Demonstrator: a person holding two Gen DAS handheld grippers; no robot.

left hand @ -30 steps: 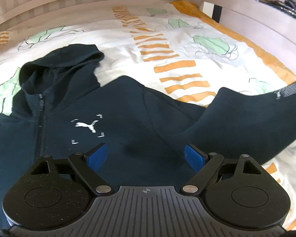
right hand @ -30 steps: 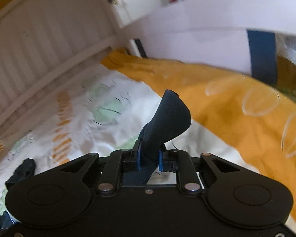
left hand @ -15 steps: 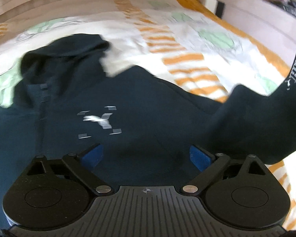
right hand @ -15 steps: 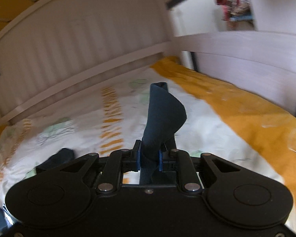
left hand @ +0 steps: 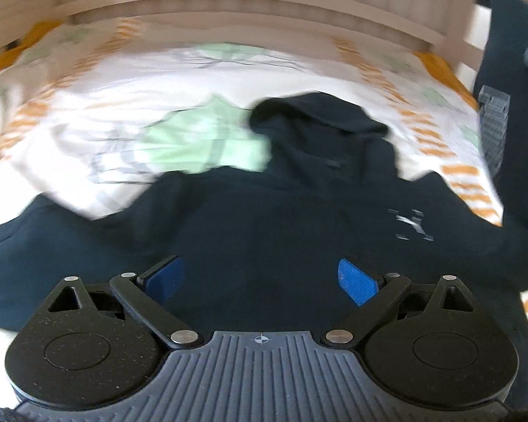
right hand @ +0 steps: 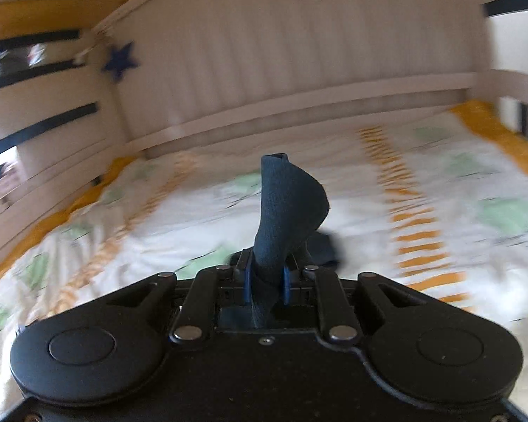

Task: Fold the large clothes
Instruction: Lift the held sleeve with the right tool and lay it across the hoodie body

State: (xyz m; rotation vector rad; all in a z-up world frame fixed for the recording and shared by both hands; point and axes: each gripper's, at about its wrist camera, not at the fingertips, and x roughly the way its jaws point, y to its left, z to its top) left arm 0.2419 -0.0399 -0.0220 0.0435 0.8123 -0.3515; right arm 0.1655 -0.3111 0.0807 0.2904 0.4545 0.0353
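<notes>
A dark navy zip hoodie lies face up on the bed, hood toward the headboard, a small white logo on its chest. My left gripper is open and empty, low over the hoodie's body. My right gripper is shut on the hoodie's sleeve cuff, which stands up between the blue pads. In the left wrist view the lifted sleeve hangs at the right edge beside the right gripper's body.
The bed has a white quilt with orange stripes and green leaf prints, and an orange border. A white slatted headboard and side rails enclose it. A blue star hangs at the headboard corner.
Both views have swung left. My right gripper has carried the sleeve up and across toward the hoodie's body. My left gripper has shifted left over the hoodie and stays open.
</notes>
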